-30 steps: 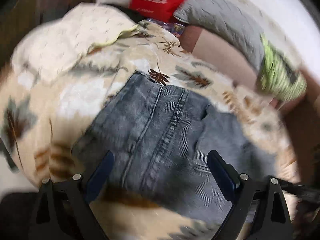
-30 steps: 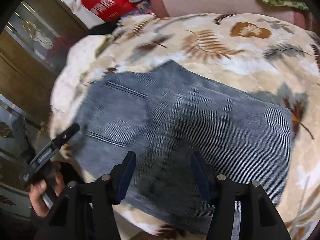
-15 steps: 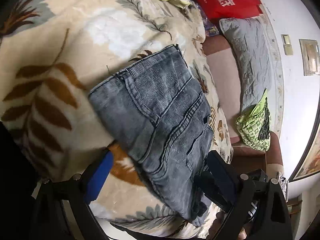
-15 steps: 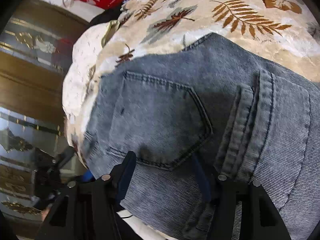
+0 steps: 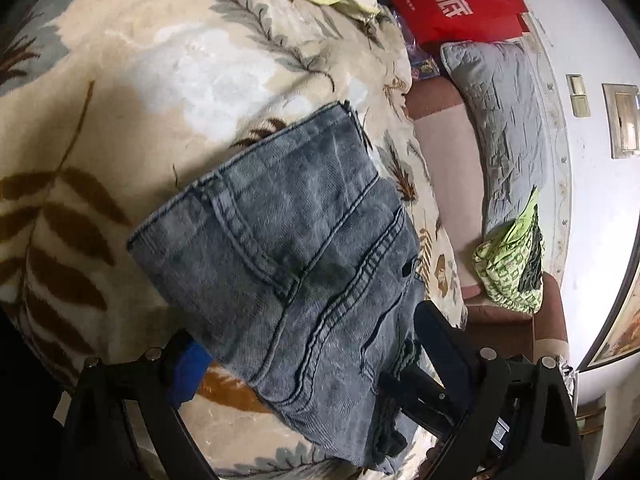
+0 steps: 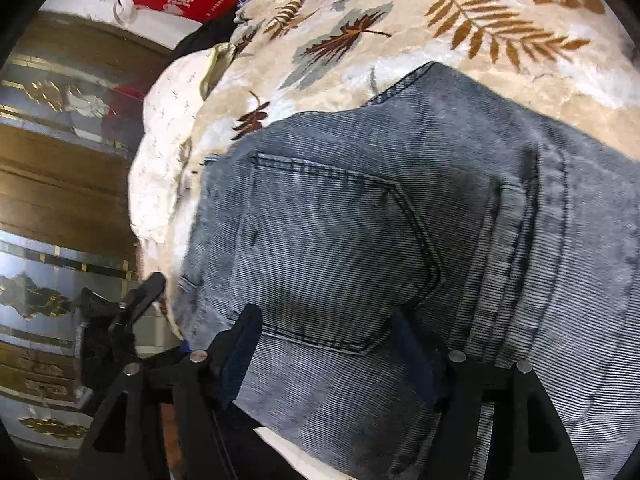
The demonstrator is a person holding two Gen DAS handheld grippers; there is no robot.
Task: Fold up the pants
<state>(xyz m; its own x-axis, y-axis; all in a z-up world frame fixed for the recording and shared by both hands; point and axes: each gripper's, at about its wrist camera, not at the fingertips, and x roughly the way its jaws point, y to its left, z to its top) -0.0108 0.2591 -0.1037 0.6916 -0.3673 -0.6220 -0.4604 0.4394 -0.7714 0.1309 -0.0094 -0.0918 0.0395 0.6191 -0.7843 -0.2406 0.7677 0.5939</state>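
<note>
Grey-blue jeans [image 5: 304, 264] lie folded into a compact block on a cream blanket with a leaf print [image 5: 120, 100]. In the right wrist view the jeans [image 6: 360, 248] show a back pocket facing up. My left gripper [image 5: 316, 344] is open, its fingers straddling the near edge of the jeans. My right gripper [image 6: 328, 352] is open, its fingers low over the fabric below the pocket. The right gripper's body also shows in the left wrist view [image 5: 424, 396] at the jeans' near corner. The left gripper shows in the right wrist view [image 6: 120, 320], beside the blanket's edge.
A red bag with white lettering [image 5: 452, 0] stands at the back. A grey quilted pillow [image 5: 504, 128] and a green patterned cloth [image 5: 512, 272] lie on a brown sofa [image 5: 444, 152]. A wooden cabinet with mirrored panels [image 6: 48, 200] stands to the left.
Both grippers have dropped closer to the near edge of the jeans. The jeans themselves have stayed in place, folded.
</note>
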